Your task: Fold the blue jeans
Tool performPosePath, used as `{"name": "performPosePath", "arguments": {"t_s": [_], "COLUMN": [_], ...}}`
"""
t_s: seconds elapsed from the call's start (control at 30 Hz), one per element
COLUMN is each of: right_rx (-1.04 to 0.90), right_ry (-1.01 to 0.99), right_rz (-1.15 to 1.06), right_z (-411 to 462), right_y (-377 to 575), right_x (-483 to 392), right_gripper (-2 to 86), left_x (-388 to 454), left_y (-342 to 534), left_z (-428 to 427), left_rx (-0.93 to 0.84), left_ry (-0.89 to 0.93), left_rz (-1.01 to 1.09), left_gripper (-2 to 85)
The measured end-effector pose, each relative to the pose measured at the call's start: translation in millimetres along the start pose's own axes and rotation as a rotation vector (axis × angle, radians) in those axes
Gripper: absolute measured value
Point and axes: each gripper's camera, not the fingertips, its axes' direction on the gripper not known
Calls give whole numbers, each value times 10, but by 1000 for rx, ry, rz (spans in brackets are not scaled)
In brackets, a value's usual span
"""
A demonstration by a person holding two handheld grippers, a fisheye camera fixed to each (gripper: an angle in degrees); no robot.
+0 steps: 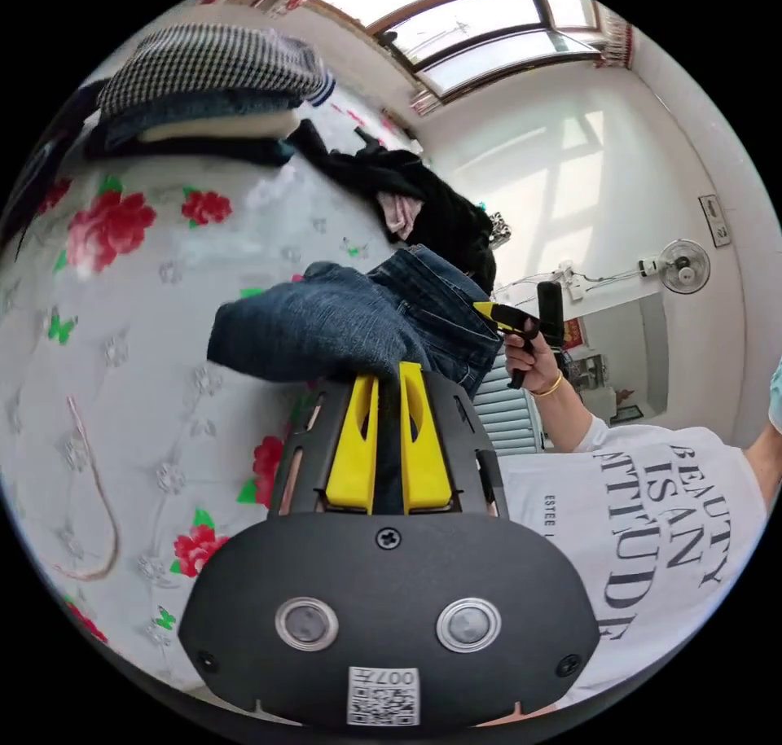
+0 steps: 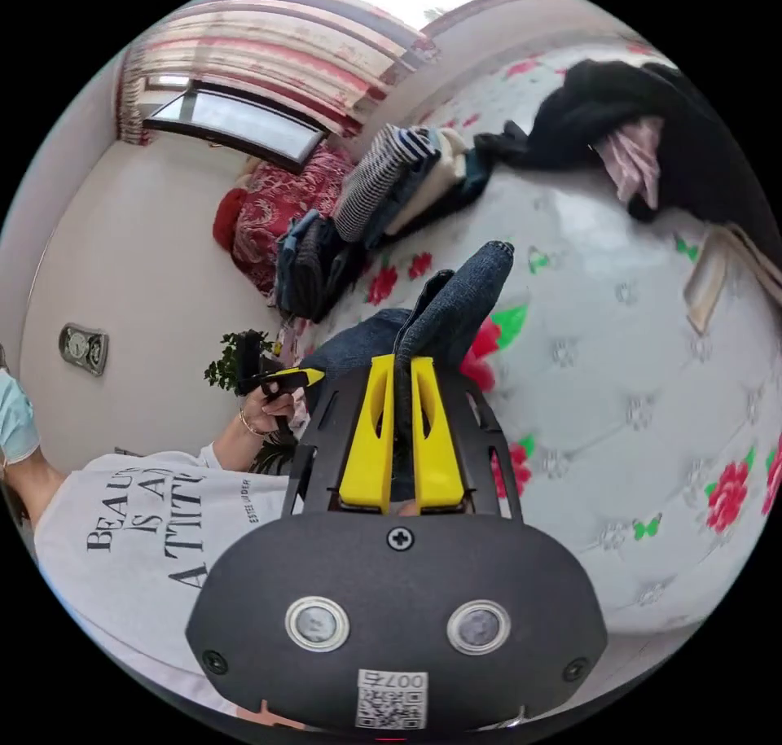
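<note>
Left gripper [image 1: 389,379] nipped tight on a fold of the blue jeans [image 1: 358,322]; right gripper [image 2: 403,370] likewise pinched close on denim. Jeans lifted between both, bunched above the flowered bedspread [image 1: 147,305]. Beyond: stacked folded clothes [image 1: 204,85], a black garment heap [image 2: 652,118], person's white shirt [image 1: 652,517].

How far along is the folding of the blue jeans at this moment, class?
Done: the blue jeans are picked up and bunched above the floral bedcover. In hand: the left gripper and the right gripper each clamp denim between their yellow jaws. Left: no flat, finished fold lies on the bed yet, unlike the folded stack nearby.
</note>
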Motion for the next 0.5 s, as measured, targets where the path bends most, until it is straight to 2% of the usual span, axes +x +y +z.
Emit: {"name": "performPosePath", "arguments": {"t_s": [0.17, 0.23, 0.3, 0.4, 0.5], "right_rx": [181, 234, 282, 324, 254], "right_ry": [-92, -126, -86, 58, 133], "right_rz": [-241, -278, -285, -262, -224], "right_z": [-414, -374, -217, 222, 808], "right_y": [-1702, -2270, -2755, -3174, -3006], "right_x": [-1177, -1433, -1577, -1500, -957], "right_gripper": [13, 16, 20, 33, 46], "left_x": [10, -93, -341, -839, -1445], "left_y": [-1223, -1592, -1881, -1789, -1210], "left_z": [-1342, -1771, -2106, -2004, -1334], "left_rx": [179, 254, 359, 373, 299], "left_ry": [-124, -224, -440, -652, -612], "left_rz": [178, 161, 89, -34, -69], "left_gripper": [44, 48, 58, 62, 59]}}
